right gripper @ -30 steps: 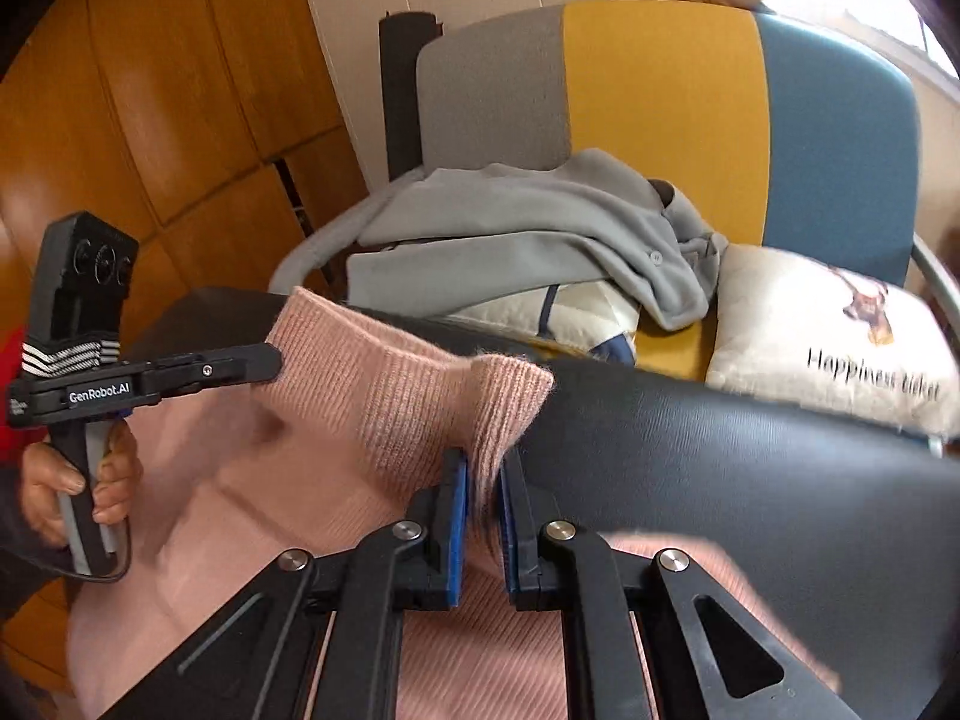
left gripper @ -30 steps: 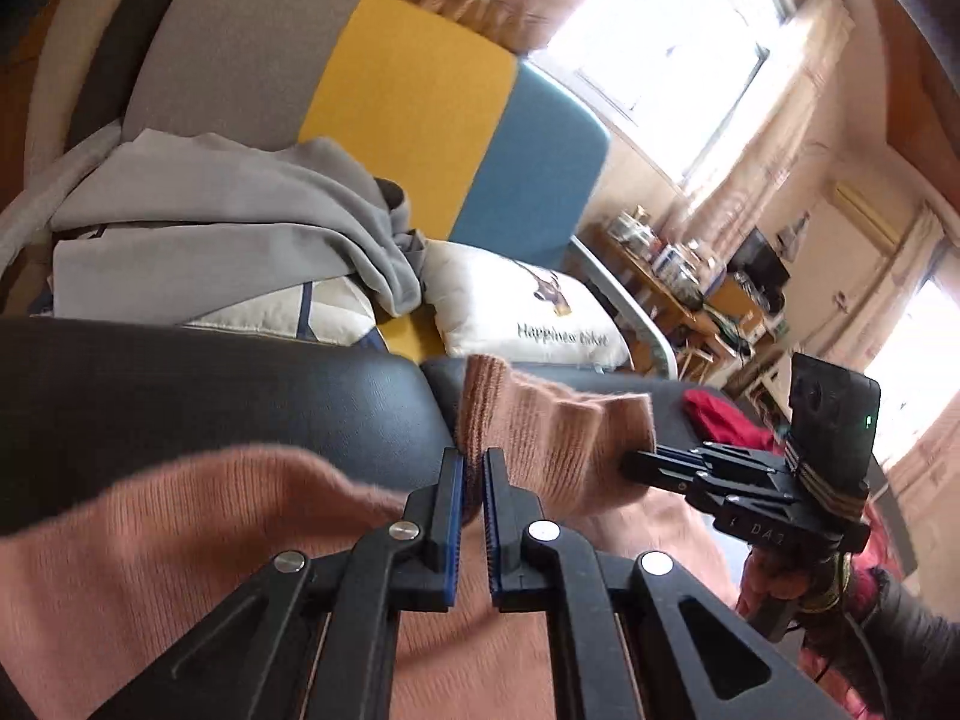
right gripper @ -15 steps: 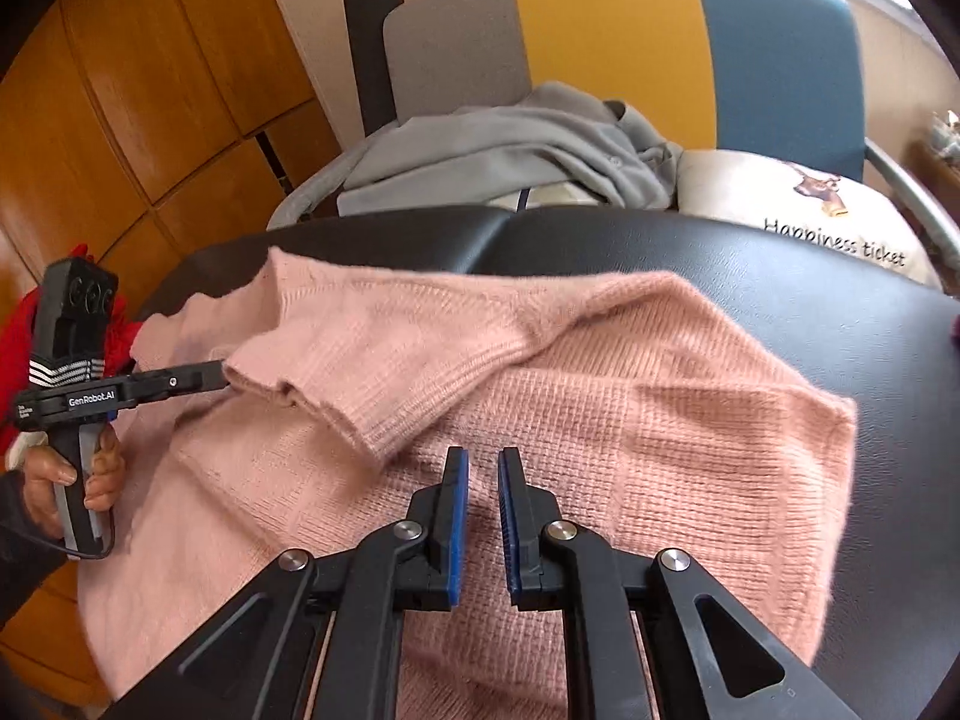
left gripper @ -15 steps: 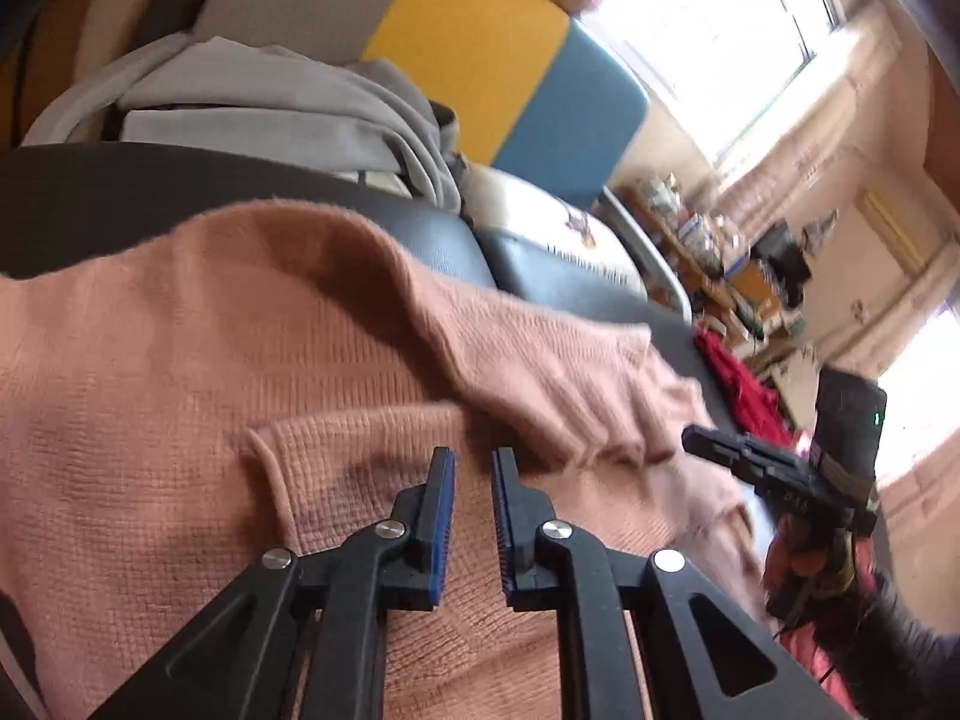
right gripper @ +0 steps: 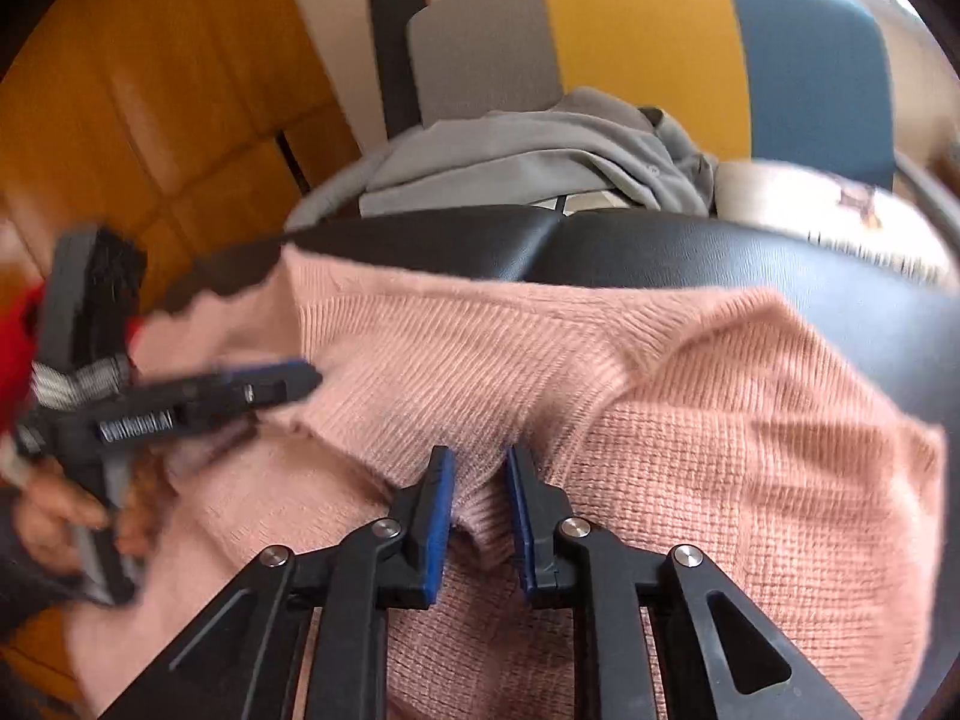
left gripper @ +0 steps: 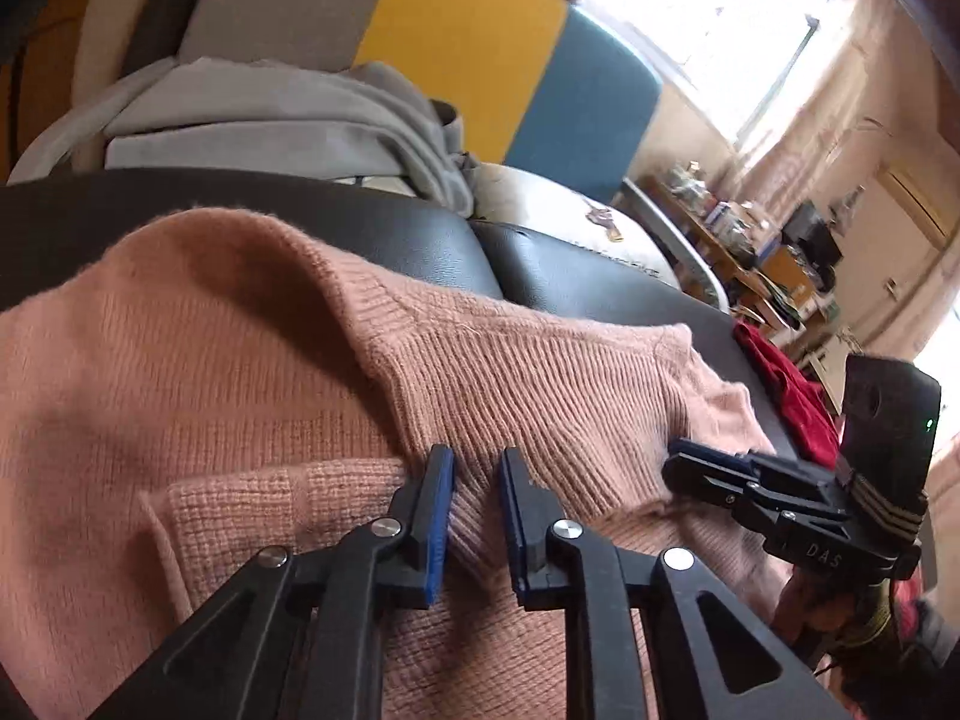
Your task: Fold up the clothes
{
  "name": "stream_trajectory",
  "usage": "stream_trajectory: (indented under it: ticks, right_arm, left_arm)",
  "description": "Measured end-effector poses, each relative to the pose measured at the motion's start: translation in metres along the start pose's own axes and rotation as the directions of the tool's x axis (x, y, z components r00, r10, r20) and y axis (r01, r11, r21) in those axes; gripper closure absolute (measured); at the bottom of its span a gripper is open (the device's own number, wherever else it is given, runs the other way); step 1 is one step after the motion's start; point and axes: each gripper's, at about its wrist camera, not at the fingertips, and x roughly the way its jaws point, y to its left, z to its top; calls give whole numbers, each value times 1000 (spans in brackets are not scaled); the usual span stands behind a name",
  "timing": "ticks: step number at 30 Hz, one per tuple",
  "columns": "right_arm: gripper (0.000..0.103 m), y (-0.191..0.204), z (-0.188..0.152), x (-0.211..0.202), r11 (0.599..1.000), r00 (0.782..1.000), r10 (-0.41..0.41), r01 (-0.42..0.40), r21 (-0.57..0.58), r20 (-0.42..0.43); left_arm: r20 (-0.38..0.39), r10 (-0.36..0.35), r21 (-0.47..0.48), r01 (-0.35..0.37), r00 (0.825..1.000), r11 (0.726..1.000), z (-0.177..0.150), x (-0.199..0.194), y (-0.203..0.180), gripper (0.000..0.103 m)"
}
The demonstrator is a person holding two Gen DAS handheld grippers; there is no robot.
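The left gripper [left gripper: 474,516] has its jaws parted, and a ribbed fold of the pink sweater [left gripper: 540,384] bulges up between the blue pads; whether they pinch the knit or only rest around it, I cannot tell for sure, but the gap looks too wide for a grip. The right gripper [right gripper: 480,516] stands the same way, jaws apart over a ribbed edge of the pink sweater [right gripper: 750,432], with a small ridge of cloth between the pads.

From the left wrist view, the right gripper [left gripper: 696,468] appears at about 3 o'clock, its tips touching the sweater. From the right wrist view, the left gripper [right gripper: 300,378] appears at 9 o'clock, blurred.

The sweater lies on the black padded surface [left gripper: 570,282], spreading from each tool toward 12 o'clock. One ribbed part is already laid over the body of the garment, so I judge a first fold is made. The garment is not yet compact; further folds and smoothing seem left.

Beyond, at 12 o'clock, a grey garment [right gripper: 540,162] lies on a colourful chair [right gripper: 648,42].
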Motion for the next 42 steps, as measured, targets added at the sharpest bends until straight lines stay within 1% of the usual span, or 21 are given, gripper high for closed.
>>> stream_trajectory:
  ticks: [2,4,5,6,7,8,11,13,15,17,19,21,23,25,27,29,31,35,37,40,42]
  right_arm:
    - [83,-14,6,-9,996,998,43,-46,82,35]
    - [77,-29,13,-18,982,994,83,-94,162,73]
    - [55,-36,16,-22,972,990,101,-118,201,93]
    - [21,-43,19,-27,960,986,119,-143,239,114]
    - [5,-50,22,-31,946,981,135,-169,276,136]
    - [0,-58,25,-36,930,976,151,-194,312,158]
    - [0,-79,35,-49,870,955,190,-271,412,226]
    - [0,-89,47,-40,839,947,221,-306,450,232]
    - [0,-101,56,-12,775,943,294,-330,539,153]
    - [0,-107,61,12,740,945,311,-305,599,97]
    - [0,-107,68,23,735,941,316,-325,596,123]
    - [0,-110,77,25,723,930,308,-366,586,200]
    - [0,-121,80,27,705,939,228,-341,622,258]
    - [1,-134,77,32,700,961,136,-264,663,239]
    - [0,-135,79,27,718,967,119,-242,653,227]
    - [0,-130,80,12,759,981,60,-164,631,183]
    - [0,-119,79,-7,794,983,25,-131,594,183]
    - [0,-83,82,-16,827,972,132,-216,520,195]
    - [0,-60,82,-10,841,965,201,-258,476,168]
    - [0,-26,72,10,899,978,187,-207,386,88]
    - [0,-4,63,23,934,987,155,-157,321,33]
  left_arm:
    - [15,5,-6,-5,1000,1000,5,-8,-11,84]
    - [66,-44,20,43,997,999,8,-20,-23,82]
    - [89,-70,33,67,994,997,9,-25,-30,79]
    - [93,-94,43,91,991,995,11,-24,-36,77]
    - [97,-119,53,115,988,992,12,-23,-43,75]
    - [100,-142,63,137,985,989,14,-22,-50,74]
    - [57,-155,86,150,986,985,13,4,-68,74]
    - [13,-156,74,155,988,985,6,22,-67,74]
    - [-21,-162,47,163,987,986,-4,36,-64,74]
    - [-15,-172,38,173,985,984,-13,40,-61,77]
    - [-4,-175,30,175,985,984,-15,39,-60,77]
    - [-5,-170,23,170,985,985,-15,39,-60,80]
    - [-6,-168,25,168,986,985,-15,40,-61,80]
    - [-5,-168,21,168,986,986,-15,40,-61,81]
    - [-2,-171,17,171,985,985,-16,40,-59,81]
    - [1,-174,14,174,985,985,-16,39,-58,81]
    - [4,-174,9,173,985,985,-16,39,-57,81]
    - [30,-232,-80,234,972,969,-17,25,-45,80]
    - [96,-277,-158,289,956,944,-20,-1,-24,77]
    - [205,-242,-201,283,948,938,-21,-49,16,75]
    - [218,-208,-243,260,953,935,-16,-66,45,74]
